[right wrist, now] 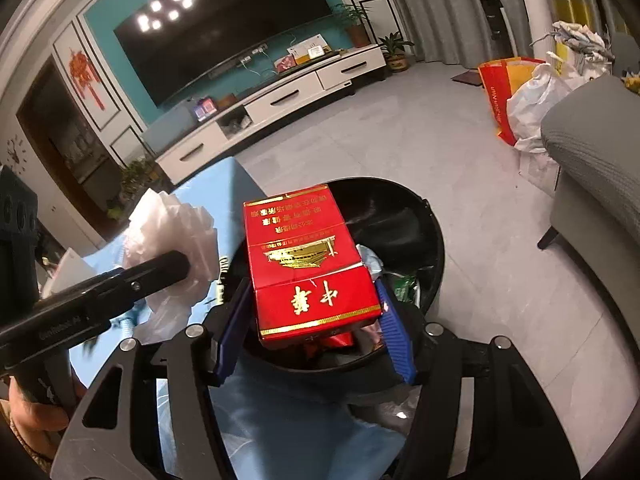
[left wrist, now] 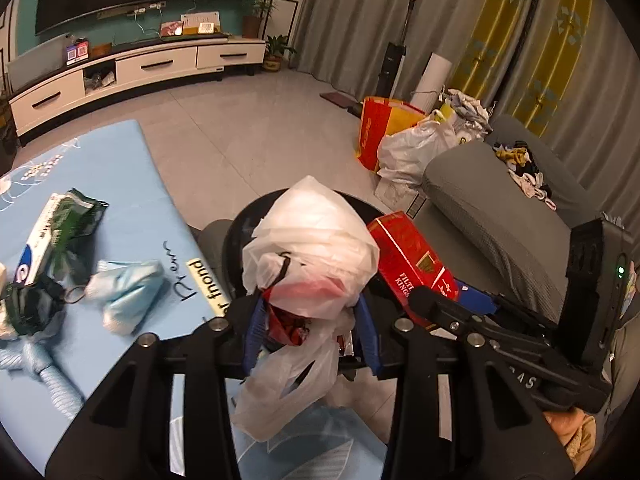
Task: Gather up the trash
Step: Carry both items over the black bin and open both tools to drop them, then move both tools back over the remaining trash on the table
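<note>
The left hand-held gripper (left wrist: pixel 310 312) has its blue-padded jaws pinched on a crumpled white translucent plastic bag (left wrist: pixel 312 240) with something red inside it; part of the bag hangs below the jaws. The bag is held over the near rim of a round black plastic trash bin (right wrist: pixel 424 232) that stands on the grey tiled floor (right wrist: pixel 400 140) just beside the light blue tabletop (left wrist: pixel 132 168).

The right hand-held gripper (right wrist: pixel 316 320) grips a red cigarette carton with gold lettering (right wrist: pixel 308 264) across its width, both blue pads pressed to the carton's sides. The carton is above the open mouth of the bin, where some wrappers and scraps already lie.

On the tabletop, in the left wrist view, more rubbish remains: a crumpled dark green foil packet (left wrist: pixel 76 216) lying against a white and blue box (left wrist: pixel 38 240), and a scrunched pale blue face mask (left wrist: pixel 128 292) nearer the bin.

A grey fabric sofa (left wrist: pixel 500 216) is to the right of the bin, with a red and yellow shopping bag (left wrist: pixel 380 128) and a full white plastic bag (left wrist: pixel 412 148) on the floor beyond it.
</note>
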Available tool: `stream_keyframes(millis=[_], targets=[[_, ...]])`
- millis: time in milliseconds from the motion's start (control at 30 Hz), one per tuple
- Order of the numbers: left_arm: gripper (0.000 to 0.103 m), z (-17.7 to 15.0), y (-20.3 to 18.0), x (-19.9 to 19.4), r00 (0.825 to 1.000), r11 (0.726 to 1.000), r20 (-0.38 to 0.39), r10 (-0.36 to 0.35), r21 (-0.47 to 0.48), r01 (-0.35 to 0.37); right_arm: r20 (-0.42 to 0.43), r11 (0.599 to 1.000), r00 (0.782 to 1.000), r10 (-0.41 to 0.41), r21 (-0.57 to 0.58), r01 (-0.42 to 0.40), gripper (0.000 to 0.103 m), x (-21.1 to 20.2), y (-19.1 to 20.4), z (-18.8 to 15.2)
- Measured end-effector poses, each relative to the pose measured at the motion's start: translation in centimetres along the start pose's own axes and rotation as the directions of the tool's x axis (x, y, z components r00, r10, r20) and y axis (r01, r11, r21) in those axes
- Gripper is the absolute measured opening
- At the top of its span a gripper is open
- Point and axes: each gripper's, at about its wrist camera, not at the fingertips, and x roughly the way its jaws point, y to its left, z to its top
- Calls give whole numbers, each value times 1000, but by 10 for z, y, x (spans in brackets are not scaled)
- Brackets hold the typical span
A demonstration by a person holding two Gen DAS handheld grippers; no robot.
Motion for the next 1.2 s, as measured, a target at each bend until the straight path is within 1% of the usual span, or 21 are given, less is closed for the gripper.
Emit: stream_keyframes(millis=[67, 133, 167, 233, 300, 400, 467, 533, 600, 700, 767, 833, 967, 1000, 1100, 1200], targets=[[47, 2, 0, 11, 1000, 1000, -13, 4, -3, -4, -2, 1000, 1000, -24, -6, 24, 61, 6, -3, 0], [56, 4, 4, 19, 1000, 1000, -21, 1, -23, -2, -10, 999, 999, -41, 2, 41, 63, 12, -7, 1], [59, 5, 7, 20, 1000, 999, -22, -3, -36, 2, -13, 999, 999, -37, 12, 37, 67, 14, -9, 1], [65, 5, 12, 21, 1000, 998, -17, -13, -59, 12, -17, 999, 999, -39, 32, 40, 70, 15, -11, 1], [73, 5, 15, 19, 1000, 998, -6, -11, -67, 11, -21, 998, 999, -42, 43, 42, 70, 16, -15, -1], [73, 1, 20, 14, 1000, 997, -2, 2, -78, -2, -21, 998, 999, -41, 44, 42, 70, 14, -16, -2], [76, -4, 25, 7, 1000, 996, -3, 17, -86, -17, -22, 998, 999, -39, 43, 40, 70, 10, -14, -4], [81, -12, 30, -3, 999, 994, -3, 34, -102, -34, -23, 999, 999, -30, 36, 31, 70, 7, -11, -7], [86, -23, 39, -16, 999, 990, -1, 53, -133, -52, -29, 999, 999, -24, 25, 24, 70, 2, -3, -10], [88, -39, 51, -35, 998, 981, -2, 70, -181, -69, -44, 1000, 999, -12, 7, 13, 70, -1, 9, -14], [89, -52, 63, -51, 995, 973, -1, 95, -211, -93, -57, 1000, 998, -3, -15, 2, 71, -3, 20, -18], [93, -66, 74, -70, 991, 962, 3, 135, -238, -130, -66, 999, 998, 8, -35, -10, 70, -7, 34, -21], [94, -96, 98, -110, 978, 929, 14, 206, -317, -191, -87, 994, 995, 39, -100, -47, 71, -12, 66, -28], [94, -104, 105, -119, 974, 919, 16, 226, -335, -208, -92, 992, 995, 47, -113, -58, 71, -13, 73, -30], [95, -133, 126, -151, 956, 876, 21, 291, -407, -258, -111, 983, 991, 78, -158, -95, 71, -14, 100, -36], [96, -155, 140, -176, 943, 849, 39, 330, -449, -279, -143, 969, 985, 95, -214, -124, 71, -12, 128, -45]])
